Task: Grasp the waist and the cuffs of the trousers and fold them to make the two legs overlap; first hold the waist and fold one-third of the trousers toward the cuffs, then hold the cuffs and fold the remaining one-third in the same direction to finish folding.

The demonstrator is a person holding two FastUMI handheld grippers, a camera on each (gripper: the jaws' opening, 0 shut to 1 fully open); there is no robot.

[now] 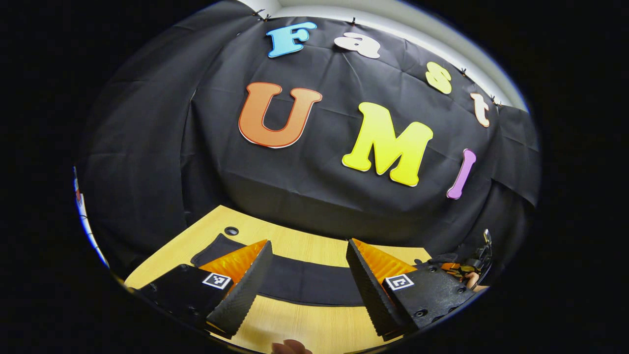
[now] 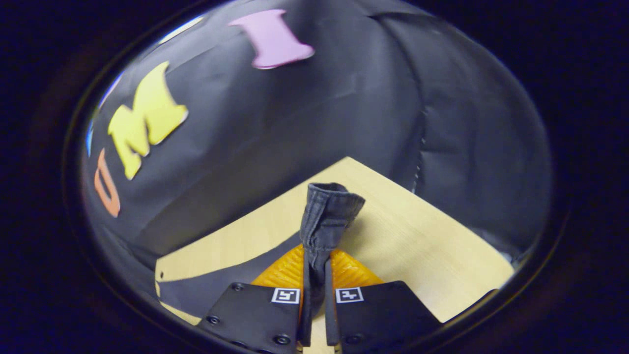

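Dark, soft cloth: the trousers point(image 1: 304, 280) lie limp across the wooden surface point(image 1: 314, 324). A bunched end stands pinched in the right gripper point(image 2: 317, 275); it looks light and floppy, best held at hems. Left gripper point(image 1: 309, 285) hangs wide above them.

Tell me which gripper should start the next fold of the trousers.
Probably the right gripper: it is shut on a bunched end of the trousers. The left gripper hangs open above the flat cloth.

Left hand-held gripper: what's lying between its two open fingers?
In the left gripper view, a strip of the dark trousers crosses the gap of the left hand-held gripper, with bare wooden table nearer the camera.
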